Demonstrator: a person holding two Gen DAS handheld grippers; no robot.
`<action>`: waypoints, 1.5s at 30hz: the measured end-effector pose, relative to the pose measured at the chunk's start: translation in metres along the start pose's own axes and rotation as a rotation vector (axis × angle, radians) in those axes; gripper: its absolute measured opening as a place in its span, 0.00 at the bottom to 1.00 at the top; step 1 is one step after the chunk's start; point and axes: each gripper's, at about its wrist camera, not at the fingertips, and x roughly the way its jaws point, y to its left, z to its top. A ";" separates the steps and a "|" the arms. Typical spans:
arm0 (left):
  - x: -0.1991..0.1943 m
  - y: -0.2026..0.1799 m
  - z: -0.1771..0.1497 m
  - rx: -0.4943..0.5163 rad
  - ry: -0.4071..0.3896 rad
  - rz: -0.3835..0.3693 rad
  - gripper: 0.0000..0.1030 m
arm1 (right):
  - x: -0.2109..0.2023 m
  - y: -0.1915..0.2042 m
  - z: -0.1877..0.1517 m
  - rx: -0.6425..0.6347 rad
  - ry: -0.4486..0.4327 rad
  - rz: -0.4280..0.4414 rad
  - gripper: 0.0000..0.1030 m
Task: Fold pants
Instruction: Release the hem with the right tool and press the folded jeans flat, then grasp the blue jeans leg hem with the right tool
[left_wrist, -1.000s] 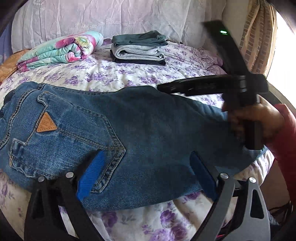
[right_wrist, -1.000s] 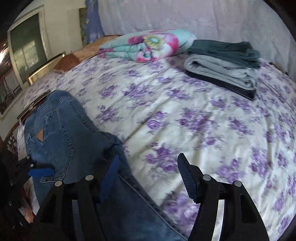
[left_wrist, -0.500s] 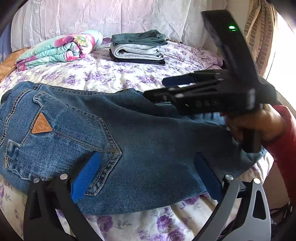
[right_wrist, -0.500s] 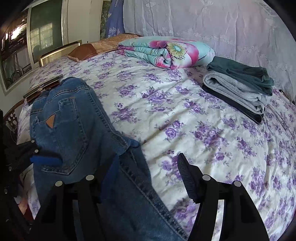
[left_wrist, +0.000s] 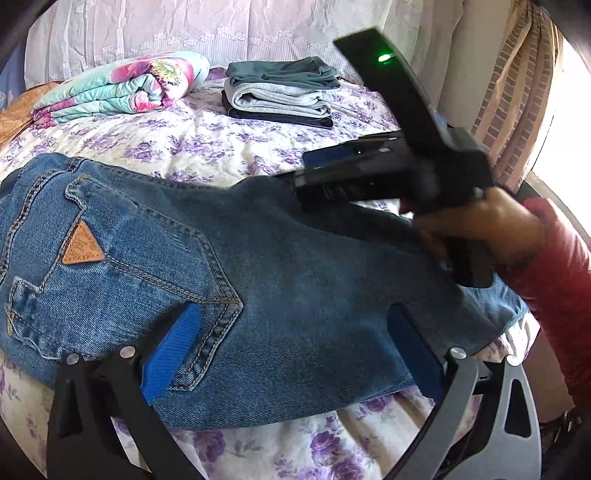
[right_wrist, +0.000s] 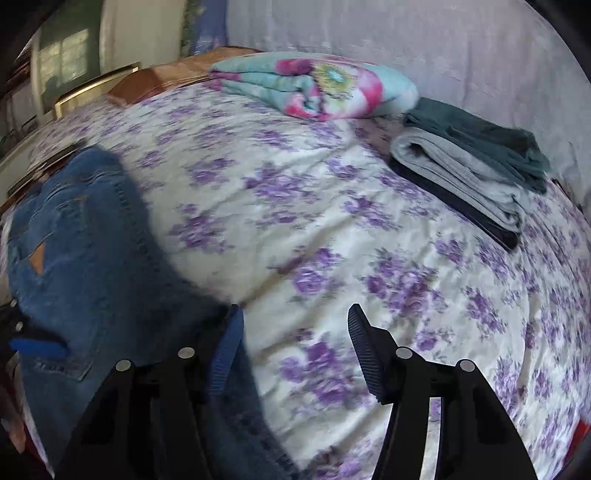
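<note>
Folded blue jeans (left_wrist: 266, 266) lie across the near edge of the bed, back pocket and tan triangle patch to the left. My left gripper (left_wrist: 291, 347) hovers over their near edge, open wide, its blue pads (left_wrist: 173, 350) apart from the cloth. A hand in a red sleeve (left_wrist: 554, 266) holds my right gripper (left_wrist: 332, 158) over the jeans' far edge. In the right wrist view the right gripper (right_wrist: 295, 343) is open with its jaws closing. Only bedsheet lies between its pads, and the jeans (right_wrist: 92, 258) reach up to the left finger.
The bed (right_wrist: 314, 229) has a white sheet with purple flowers. At its far side lie a rolled floral blanket (left_wrist: 118, 88) and a stack of folded clothes (left_wrist: 280, 92). A curtain (left_wrist: 517, 110) and a bright window are on the right.
The right gripper has shifted along the jeans' far edge and its jaws have narrowed; its view is now blurred. The left jaws have spread slightly wider.
</note>
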 end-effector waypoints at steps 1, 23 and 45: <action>0.000 0.000 0.000 0.001 0.000 0.000 0.95 | 0.002 -0.009 0.000 0.052 0.005 0.024 0.51; 0.001 -0.003 -0.001 0.016 -0.002 0.019 0.95 | -0.040 0.033 -0.007 0.099 -0.041 0.317 0.04; 0.006 -0.008 0.017 -0.073 0.025 0.065 0.95 | -0.236 -0.074 -0.233 0.695 -0.311 -0.011 0.94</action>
